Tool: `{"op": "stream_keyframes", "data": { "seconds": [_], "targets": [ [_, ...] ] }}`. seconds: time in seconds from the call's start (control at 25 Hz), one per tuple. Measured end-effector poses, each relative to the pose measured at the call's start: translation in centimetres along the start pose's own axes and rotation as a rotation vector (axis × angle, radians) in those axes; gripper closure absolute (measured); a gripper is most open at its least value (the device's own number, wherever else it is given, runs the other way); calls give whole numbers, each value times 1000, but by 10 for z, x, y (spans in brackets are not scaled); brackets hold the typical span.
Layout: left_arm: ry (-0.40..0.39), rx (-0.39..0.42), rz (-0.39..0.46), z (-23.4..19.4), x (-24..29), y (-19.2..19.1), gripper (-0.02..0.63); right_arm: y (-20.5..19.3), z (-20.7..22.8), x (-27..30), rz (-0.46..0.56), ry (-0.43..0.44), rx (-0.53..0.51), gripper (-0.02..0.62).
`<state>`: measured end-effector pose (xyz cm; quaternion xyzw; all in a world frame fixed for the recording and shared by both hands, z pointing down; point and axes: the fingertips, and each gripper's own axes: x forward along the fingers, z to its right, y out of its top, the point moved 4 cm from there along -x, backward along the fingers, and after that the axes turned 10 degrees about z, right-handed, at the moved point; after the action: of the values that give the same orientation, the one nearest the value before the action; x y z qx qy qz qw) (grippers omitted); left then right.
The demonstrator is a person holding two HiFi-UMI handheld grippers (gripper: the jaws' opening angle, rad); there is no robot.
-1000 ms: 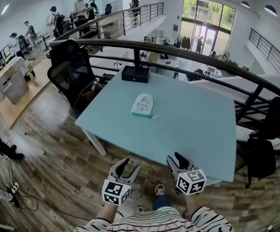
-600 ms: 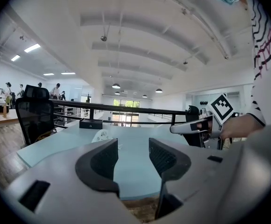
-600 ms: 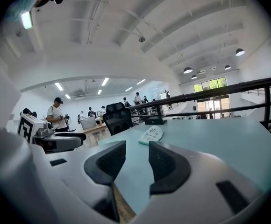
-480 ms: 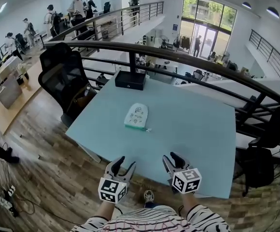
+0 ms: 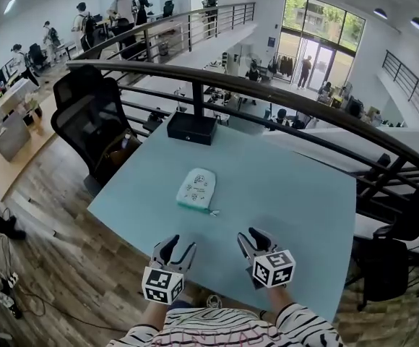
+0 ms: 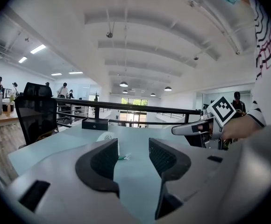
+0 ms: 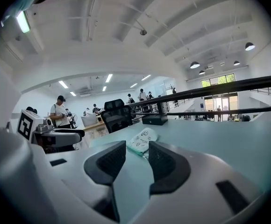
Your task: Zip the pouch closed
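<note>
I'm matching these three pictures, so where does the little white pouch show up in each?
Head view: the small white printed fabric pouch lies central on the pale blue table.
Left gripper view: the pouch peeks over the left jaw, low centre-left.
Right gripper view: the pouch sits centre, above the jaws.
Shared landmark: the black rectangular box at the table's far edge.

This is a large open-plan office, seen from a mezzanine. A pale work table stands against a curved black railing, with a black mesh office chair at its left. Beyond the railing lie lower-floor desks; people stand among workstations at far left, and tall glass entrance doors show at far right.
</note>
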<state>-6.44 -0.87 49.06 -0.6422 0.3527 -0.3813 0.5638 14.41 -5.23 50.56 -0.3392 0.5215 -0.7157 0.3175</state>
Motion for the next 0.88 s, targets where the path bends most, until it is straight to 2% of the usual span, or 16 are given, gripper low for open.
{"op": "stream_keyframes", "data": {
  "seconds": [0.2, 0.36, 0.88],
  "targets": [
    [35, -36, -22, -15, 14, -10, 420, -9, 13, 21, -42, 11, 6, 433],
    [19, -46, -34, -33, 31, -11, 420, -13, 19, 44, -62, -3, 11, 433],
    [-132, -12, -100, -88, 84, -5, 420, -30, 35, 113, -129, -75, -31, 433]
  ]
}}
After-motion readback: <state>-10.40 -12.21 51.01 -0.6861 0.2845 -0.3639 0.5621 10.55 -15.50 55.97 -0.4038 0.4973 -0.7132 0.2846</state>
